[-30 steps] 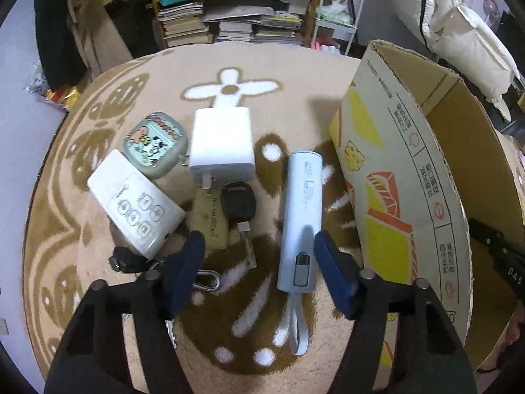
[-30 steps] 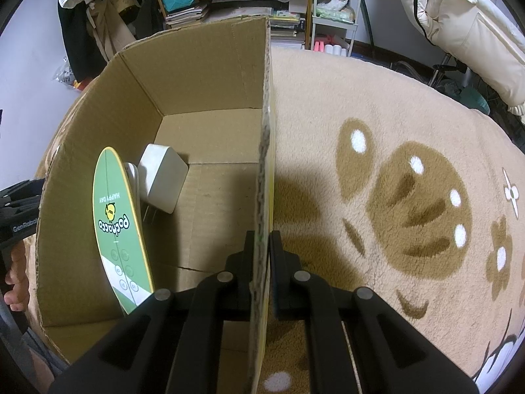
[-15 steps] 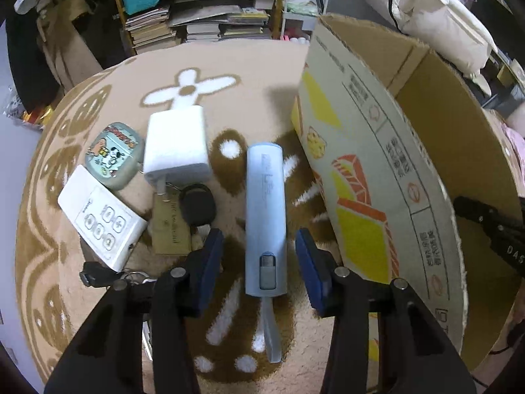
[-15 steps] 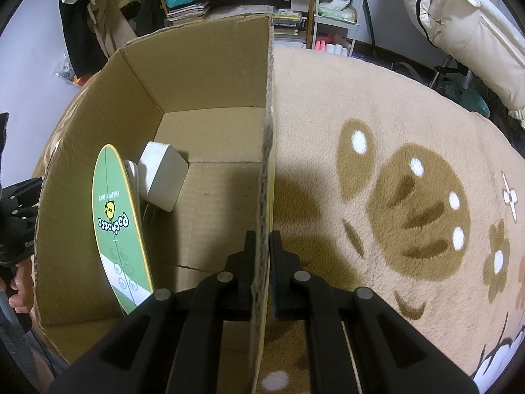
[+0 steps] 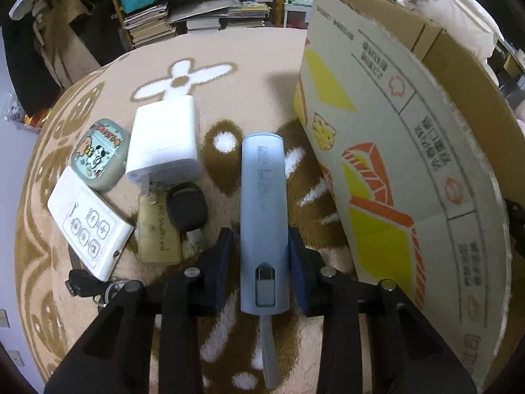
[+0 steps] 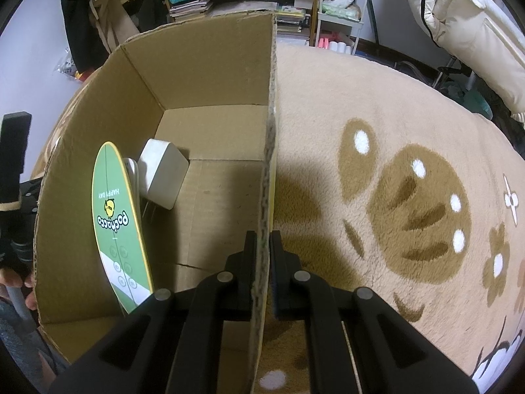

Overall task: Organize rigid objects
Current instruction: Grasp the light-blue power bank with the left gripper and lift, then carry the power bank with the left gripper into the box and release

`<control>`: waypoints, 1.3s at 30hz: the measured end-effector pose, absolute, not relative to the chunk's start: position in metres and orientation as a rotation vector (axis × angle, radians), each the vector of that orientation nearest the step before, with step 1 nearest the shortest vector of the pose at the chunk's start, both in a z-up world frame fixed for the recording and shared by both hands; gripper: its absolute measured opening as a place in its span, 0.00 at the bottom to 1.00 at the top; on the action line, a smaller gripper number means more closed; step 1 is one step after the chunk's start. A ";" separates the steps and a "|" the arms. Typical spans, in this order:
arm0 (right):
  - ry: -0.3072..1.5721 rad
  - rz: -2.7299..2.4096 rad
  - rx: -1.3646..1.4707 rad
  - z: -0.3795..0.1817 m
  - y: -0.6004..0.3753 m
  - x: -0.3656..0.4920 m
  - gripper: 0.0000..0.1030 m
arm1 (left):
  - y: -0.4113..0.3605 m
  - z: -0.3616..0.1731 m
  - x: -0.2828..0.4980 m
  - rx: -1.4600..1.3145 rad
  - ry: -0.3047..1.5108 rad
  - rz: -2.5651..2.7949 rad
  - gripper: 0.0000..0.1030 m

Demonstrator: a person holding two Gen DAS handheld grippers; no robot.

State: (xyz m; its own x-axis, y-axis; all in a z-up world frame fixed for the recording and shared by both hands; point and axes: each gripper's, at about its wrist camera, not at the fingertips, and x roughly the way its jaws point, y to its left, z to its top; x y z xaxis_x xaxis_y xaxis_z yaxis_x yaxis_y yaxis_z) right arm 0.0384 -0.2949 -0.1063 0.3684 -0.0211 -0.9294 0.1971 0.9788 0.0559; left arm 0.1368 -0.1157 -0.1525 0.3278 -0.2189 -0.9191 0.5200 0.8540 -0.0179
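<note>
Left gripper: the left gripper (image 5: 261,262) sits low in the centre of its frame, its blue fingers (image 5: 222,264) pressed to either side of the pale blue power bank (image 5: 262,220), near the end with the port; it appears to be clamped on it.
Power bank: lies lengthwise on the patterned rug (image 5: 249,65), its strap trailing towards the bottom edge, just left of the box's printed outer wall.
Right gripper: the right gripper (image 6: 262,256), bottom centre of its frame, is pinched narrow on the upright wall of the cardboard box (image 6: 210,75), apparently steadying it.
Step in hand: judged to be the grasp of the power bank, with the lift not yet begun.
Next move: it calls for raising the power bank clear of the rug and over the box wall at the right of the frame, keeping the strap from snagging.
Already boxed: a green card (image 6: 119,226) stands against the left inner wall with a white charger (image 6: 162,174) beside it.
Still waiting: at left of the left view, a white plug adapter (image 5: 164,141), a cartoon earbud case (image 5: 100,152), a white remote (image 5: 90,223), a black key fob (image 5: 186,207) and a tan card (image 5: 158,229).
Readable writing: "NFC Smart Card" on the tan card; "HAPPY DAY" and "pochacco", upside down, on the green card; the box print is too distorted to read.
</note>
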 end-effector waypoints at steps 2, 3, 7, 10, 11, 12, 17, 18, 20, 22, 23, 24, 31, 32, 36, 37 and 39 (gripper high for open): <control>1.188 -0.140 0.174 -0.106 -0.295 0.039 0.08 | -0.117 -0.154 0.138 0.291 1.139 -0.495 0.25; 1.188 -0.138 0.178 -0.106 -0.295 0.039 0.08 | -0.116 -0.154 0.138 0.280 1.139 -0.499 0.25; 1.179 -0.134 0.172 -0.105 -0.296 0.040 0.08 | -0.110 -0.149 0.140 0.249 1.132 -0.479 0.25; 1.180 -0.133 0.171 -0.105 -0.296 0.040 0.08 | -0.108 -0.141 0.140 0.274 1.117 -0.427 0.25; 1.181 -0.133 0.171 -0.105 -0.297 0.040 0.08 | -0.107 -0.138 0.139 0.280 1.109 -0.412 0.25; 1.183 -0.133 0.170 -0.104 -0.297 0.040 0.08 | -0.107 -0.135 0.138 0.285 1.102 -0.402 0.25; 1.185 -0.134 0.169 -0.103 -0.297 0.041 0.08 | -0.103 -0.107 0.130 0.295 1.049 -0.374 0.25; 1.185 -0.133 0.170 -0.103 -0.297 0.041 0.08 | -0.102 -0.100 0.127 0.296 1.037 -0.371 0.25; 1.185 -0.133 0.171 -0.103 -0.297 0.041 0.08 | -0.102 -0.085 0.121 0.303 1.004 -0.379 0.25; 1.186 -0.133 0.174 -0.103 -0.298 0.041 0.08 | -0.103 -0.075 0.115 0.320 0.989 -0.386 0.25; 1.185 -0.133 0.174 -0.103 -0.298 0.041 0.08 | -0.104 -0.071 0.113 0.329 0.981 -0.385 0.25; 1.185 -0.133 0.173 -0.103 -0.298 0.041 0.08 | -0.104 -0.066 0.111 0.337 0.971 -0.380 0.25; 1.186 -0.135 0.168 -0.103 -0.298 0.042 0.08 | -0.108 -0.031 0.095 0.353 0.888 -0.370 0.25; 1.186 -0.135 0.169 -0.103 -0.298 0.042 0.08 | -0.109 -0.025 0.093 0.354 0.877 -0.366 0.25; 1.187 -0.135 0.169 -0.103 -0.298 0.042 0.08 | -0.110 0.001 0.085 0.346 0.820 -0.370 0.25; 1.186 -0.135 0.169 -0.103 -0.298 0.042 0.08 | -0.111 0.006 0.083 0.344 0.809 -0.371 0.25; 1.187 -0.135 0.169 -0.102 -0.298 0.042 0.08 | -0.114 0.020 0.079 0.339 0.779 -0.380 0.25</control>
